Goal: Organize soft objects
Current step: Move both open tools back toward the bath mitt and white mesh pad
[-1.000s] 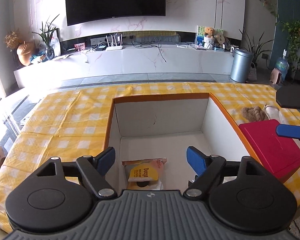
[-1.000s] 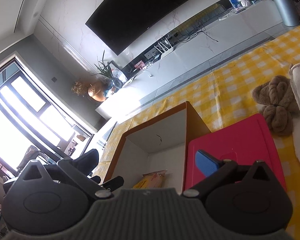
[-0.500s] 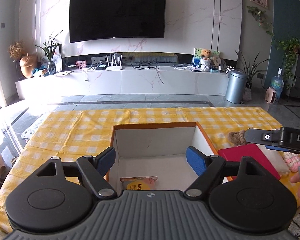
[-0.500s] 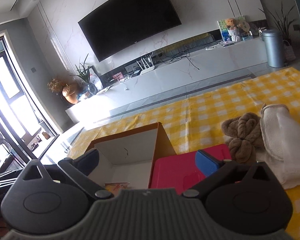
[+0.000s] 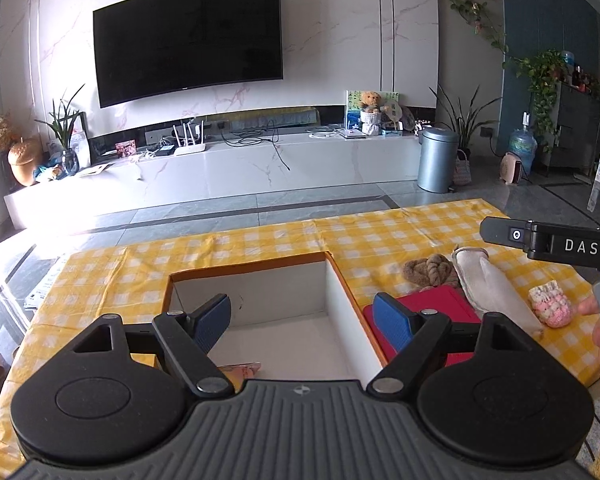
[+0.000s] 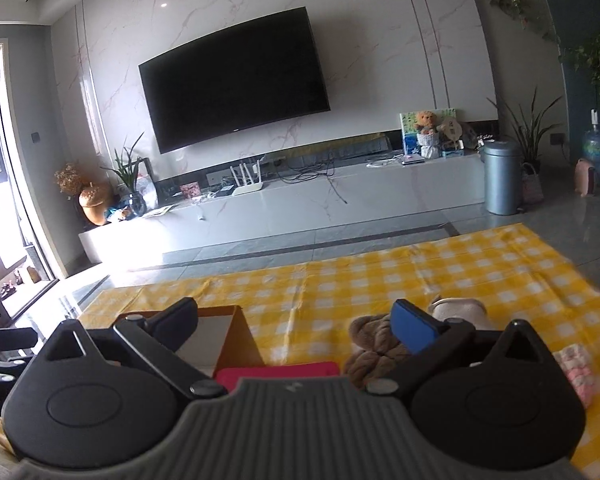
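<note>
Lying lengthwise away: cream towel [image 5: 486, 286]

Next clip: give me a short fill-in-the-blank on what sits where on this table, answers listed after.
1. The tablecloth is checked white and ____.
2. The red lid lies on the ____ side of the open box.
3. The knotted brown towel lies directly beside a rolled ____ towel.
4. Both the left gripper and the right gripper have their jaws ____.

Answers: yellow; right; white; open
</note>
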Demonstrator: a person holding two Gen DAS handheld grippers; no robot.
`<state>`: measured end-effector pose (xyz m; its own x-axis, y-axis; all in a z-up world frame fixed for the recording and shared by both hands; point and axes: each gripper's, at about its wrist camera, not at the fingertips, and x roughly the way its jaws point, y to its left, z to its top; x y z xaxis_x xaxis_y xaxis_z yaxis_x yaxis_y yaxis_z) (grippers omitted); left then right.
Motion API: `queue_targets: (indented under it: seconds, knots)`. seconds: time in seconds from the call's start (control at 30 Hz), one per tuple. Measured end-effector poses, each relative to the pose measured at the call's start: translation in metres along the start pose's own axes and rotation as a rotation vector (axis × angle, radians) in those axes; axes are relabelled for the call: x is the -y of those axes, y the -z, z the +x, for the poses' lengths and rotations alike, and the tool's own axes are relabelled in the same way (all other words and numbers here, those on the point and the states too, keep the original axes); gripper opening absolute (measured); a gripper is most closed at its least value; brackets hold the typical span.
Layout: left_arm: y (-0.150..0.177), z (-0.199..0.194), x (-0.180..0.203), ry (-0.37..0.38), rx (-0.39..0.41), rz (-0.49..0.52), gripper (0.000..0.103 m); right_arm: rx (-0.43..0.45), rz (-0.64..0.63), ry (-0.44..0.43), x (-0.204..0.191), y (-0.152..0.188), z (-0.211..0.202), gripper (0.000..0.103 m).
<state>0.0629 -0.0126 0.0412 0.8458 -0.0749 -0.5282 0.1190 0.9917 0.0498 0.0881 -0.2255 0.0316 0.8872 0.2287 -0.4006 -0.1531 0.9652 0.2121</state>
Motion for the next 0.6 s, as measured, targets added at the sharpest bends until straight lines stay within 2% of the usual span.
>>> queue_targets:
  seconds: [0.07,0.13,0.23,0.4,0.5,0.6]
  knots:
    - [-0.002,0.002,0.008,0.015,-0.007,0.007,0.095,0.012,-0.017,0.063,0.013,-0.001,-0.003,0.101]
    - [-0.004,0.005,0.016,0.034,-0.021,0.007,0.095,0.022,0.019,0.108,0.032,-0.002,-0.005,0.101]
    - [-0.005,0.011,0.028,0.058,-0.050,0.006,0.095,0.012,0.097,0.117,0.054,-0.003,-0.005,0.101]
    - [-0.009,0.022,0.049,0.075,-0.087,0.020,0.095,-0.008,0.009,0.228,0.069,0.002,-0.002,0.101]
    - [-0.009,0.032,0.066,0.096,-0.114,0.034,0.095,-0.063,-0.028,0.268,0.084,0.008,0.009,0.101]
    - [-0.007,0.045,0.086,0.106,-0.150,0.081,0.095,-0.161,-0.024,0.360,0.106,0.020,0.027,0.101]
